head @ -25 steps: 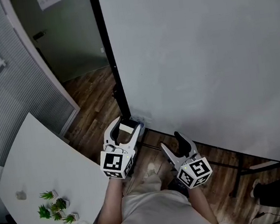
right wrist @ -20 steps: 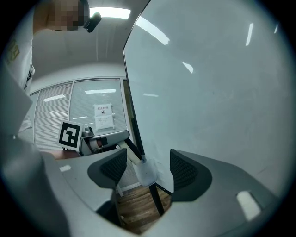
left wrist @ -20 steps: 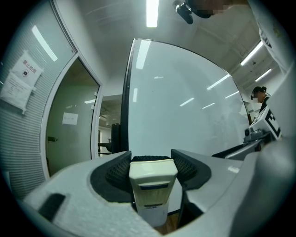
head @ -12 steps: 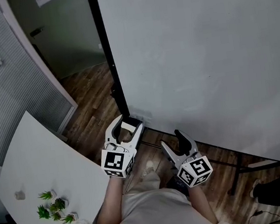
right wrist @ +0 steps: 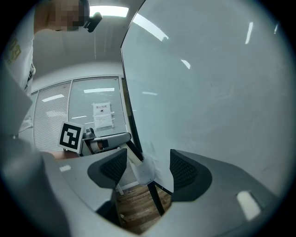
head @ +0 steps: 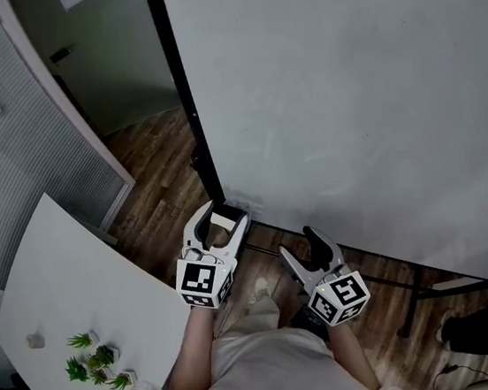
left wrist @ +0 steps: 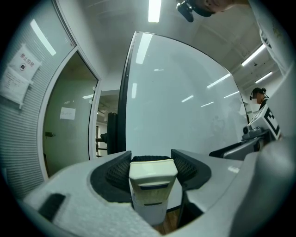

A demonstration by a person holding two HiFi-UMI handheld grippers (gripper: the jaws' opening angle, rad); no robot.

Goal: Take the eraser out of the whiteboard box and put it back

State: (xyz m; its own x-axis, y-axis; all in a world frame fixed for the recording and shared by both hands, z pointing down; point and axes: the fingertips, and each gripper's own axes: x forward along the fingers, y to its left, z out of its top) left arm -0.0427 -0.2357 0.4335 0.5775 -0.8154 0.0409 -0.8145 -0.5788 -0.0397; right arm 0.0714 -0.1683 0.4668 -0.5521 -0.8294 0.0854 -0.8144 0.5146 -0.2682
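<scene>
**Head view: eraser pinched in the left gripper, box close ahead**

We see the left gripper [head: 221, 217] held level at the lower left corner of the whiteboard [head: 346, 87], its jaws pinching the eraser [head: 224, 223] from both sides. In the left gripper view the eraser [left wrist: 152, 185] stands upright between the pads. Its cream plastic back faces the camera and its dark felt edge is turned toward the board. It rests on nothing, so the grip alone carries it.

The right gripper [head: 301, 246] hangs just beside the left one, nearer the bottom edge of the board. Its jaws are spread with nothing clamped between them. Through that gap, in the right gripper view, we make out the pale box [right wrist: 144, 172] fixed at the board's lower corner, well beyond the jaws rather than between them.

We judge that the eraser is out of the box and the return has yet to be made.

Several things could go wrong from here:
- **Catching the rim:** the box looks narrow, so an eraser brought in tilted could catch on its rim and twist in the pads.
- **Slipping:** the plastic sides look smooth, and a nudge against the rim could push the eraser out of the grip and onto the wooden floor [head: 156, 170].
- **Rocking the board:** pressing hard could rock the board on its stand.
- **Crowding:** the free gripper sits close enough to get in the way of the approach.
</scene>
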